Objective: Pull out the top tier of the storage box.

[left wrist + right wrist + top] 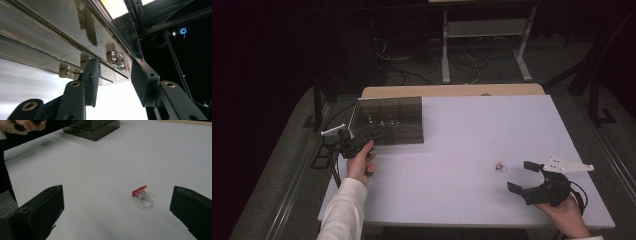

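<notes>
Nearest the high camera, at the table's near right corner, the right gripper (pixel 523 177) rests low with its jaws spread wide and nothing between them. Just beyond its tips, on the bare white table (pixel 472 130), lies the ring (pixel 499 166): a small clear plastic band with a flat red top, tipped on its side, well apart from everything else. In the right gripper view the ring (pixel 141 196) sits between the two black jaws but closer to the right one, not yet touched.

It looks very light and stiff, and the smooth clear plastic is probably slippery, so a hard or off-centre squeeze could shoot it away across the table. The safer hold is likely across the band, just under the red top, with the pads closing slowly and squarely; the red plate itself is thin and gives little to grip.

At the far left of the table stands a smoky, see-through organizer box (pixel 387 120), split into compartments. What they hold is too dim to tell from above; the left gripper view shows a few small shiny clear pieces (pixel 113 58) inside. The left gripper (pixel 113 83) is at the box's near left corner, jaws moderately apart, one pad against the box's lower edge, gripping nothing I can confirm.
</notes>
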Demonstrator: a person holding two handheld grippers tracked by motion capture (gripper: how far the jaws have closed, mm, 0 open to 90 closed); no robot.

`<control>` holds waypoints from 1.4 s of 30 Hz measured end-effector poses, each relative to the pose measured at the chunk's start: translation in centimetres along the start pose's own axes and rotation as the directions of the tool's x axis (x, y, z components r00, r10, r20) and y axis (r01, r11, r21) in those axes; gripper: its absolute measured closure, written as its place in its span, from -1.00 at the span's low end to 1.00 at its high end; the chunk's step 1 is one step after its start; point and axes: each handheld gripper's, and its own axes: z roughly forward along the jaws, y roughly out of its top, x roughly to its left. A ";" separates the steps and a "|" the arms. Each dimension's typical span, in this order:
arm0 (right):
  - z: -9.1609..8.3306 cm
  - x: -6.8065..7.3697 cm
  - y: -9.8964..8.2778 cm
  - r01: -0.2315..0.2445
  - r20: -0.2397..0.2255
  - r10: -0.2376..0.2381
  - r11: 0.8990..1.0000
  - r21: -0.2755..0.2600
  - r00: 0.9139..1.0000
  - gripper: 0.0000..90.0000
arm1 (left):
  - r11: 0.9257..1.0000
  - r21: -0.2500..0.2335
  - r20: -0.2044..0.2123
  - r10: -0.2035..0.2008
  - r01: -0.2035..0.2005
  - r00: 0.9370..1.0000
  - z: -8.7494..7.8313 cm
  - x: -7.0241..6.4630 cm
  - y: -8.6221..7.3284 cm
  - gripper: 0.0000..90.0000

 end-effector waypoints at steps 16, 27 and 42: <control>0.1 0.0 -0.1 0.004 0.004 -0.004 1.000 0.012 1.000 -1.00 | 0.999 -0.017 -0.008 -0.044 0.044 0.999 0.3 0.2 -0.1 0.60; 0.1 -0.1 -0.1 0.009 0.006 -0.009 1.000 0.019 1.000 -1.00 | 0.996 -0.018 -0.013 -0.082 0.082 0.997 0.7 0.0 0.0 0.75; 0.2 0.0 -0.1 0.017 0.006 -0.017 0.999 0.030 1.000 -1.00 | 0.996 -0.012 -0.047 -0.088 0.088 0.995 0.6 -0.4 0.2 0.79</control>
